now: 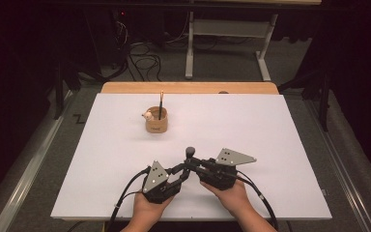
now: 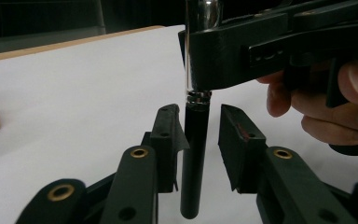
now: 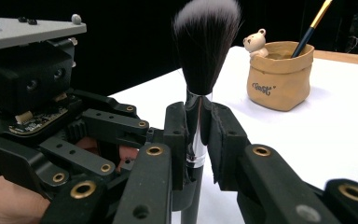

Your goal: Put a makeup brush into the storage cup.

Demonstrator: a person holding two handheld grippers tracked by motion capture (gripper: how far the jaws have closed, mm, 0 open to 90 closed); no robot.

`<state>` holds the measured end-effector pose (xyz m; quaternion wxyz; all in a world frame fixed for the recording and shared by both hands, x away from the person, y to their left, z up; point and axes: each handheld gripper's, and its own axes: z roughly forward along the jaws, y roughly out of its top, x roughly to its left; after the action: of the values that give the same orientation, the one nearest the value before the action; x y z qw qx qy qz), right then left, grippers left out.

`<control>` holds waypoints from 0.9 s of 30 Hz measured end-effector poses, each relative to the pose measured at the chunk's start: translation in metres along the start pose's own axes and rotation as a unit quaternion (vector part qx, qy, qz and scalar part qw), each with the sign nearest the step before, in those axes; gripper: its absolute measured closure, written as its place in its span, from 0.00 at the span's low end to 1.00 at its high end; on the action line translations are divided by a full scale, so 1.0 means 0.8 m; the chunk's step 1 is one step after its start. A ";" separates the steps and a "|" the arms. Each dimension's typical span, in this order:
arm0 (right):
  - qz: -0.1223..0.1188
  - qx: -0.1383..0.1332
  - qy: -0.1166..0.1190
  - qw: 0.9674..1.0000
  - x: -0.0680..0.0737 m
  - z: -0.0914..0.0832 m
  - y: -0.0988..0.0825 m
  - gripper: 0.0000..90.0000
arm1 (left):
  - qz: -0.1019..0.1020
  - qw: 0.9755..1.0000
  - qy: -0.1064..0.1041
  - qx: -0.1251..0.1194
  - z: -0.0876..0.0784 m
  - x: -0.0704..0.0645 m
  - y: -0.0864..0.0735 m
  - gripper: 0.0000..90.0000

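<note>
Near the front edge of the white tabletop (image 1: pixel 270 145), a makeup brush (image 3: pixel 205 42) stands upright between the two grippers, bristles up and black handle pointing down at the sheet. The right gripper (image 3: pixel 199 135) is clamped on the brush's shiny metal collar, its pads pressing from both sides, so it alone carries the brush. The left gripper (image 2: pixel 200 140) has its jaws set around the black handle (image 2: pixel 195 158) lower down; one pad sits just beside or against the handle while the other stands clearly apart, so it is loosely open and grips nothing (a handover between hands seems the likeliest reading, though which way it runs I cannot tell).

Farther back on the tabletop, well apart from the hands, sits a tan bag-shaped holder (image 1: pixel 156 122) with a small bear figure (image 3: pixel 255 41) on its rim and a gold-handled pencil-like tool (image 1: pixel 161 104) already standing in it.

By my judgement the job is about halfway: the brush is lifted and upright, but it is not yet in the holder. What remains is carrying it across and lowering it, handle first, into the opening beside the tool.
</note>
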<state>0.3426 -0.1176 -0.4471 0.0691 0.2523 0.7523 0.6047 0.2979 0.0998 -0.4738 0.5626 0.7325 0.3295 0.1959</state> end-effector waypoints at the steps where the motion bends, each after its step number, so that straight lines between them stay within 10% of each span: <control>1: -0.003 0.001 0.001 1.000 0.000 0.000 0.000 0.88 | 0.000 1.000 0.000 0.001 0.000 0.000 0.000 0.78; 18: -0.008 0.006 0.005 1.000 0.001 0.002 -0.002 0.86 | -0.003 1.000 -0.002 0.001 -0.001 0.001 0.002 0.88; 27: 0.003 0.001 0.014 1.000 -0.001 -0.001 0.001 0.53 | -0.018 1.000 0.012 -0.008 -0.010 0.014 0.005 0.88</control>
<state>0.3431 -0.1189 -0.4464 0.0566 0.2458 0.7529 0.6079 0.3019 0.1127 -0.4684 0.5679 0.7194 0.3479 0.1973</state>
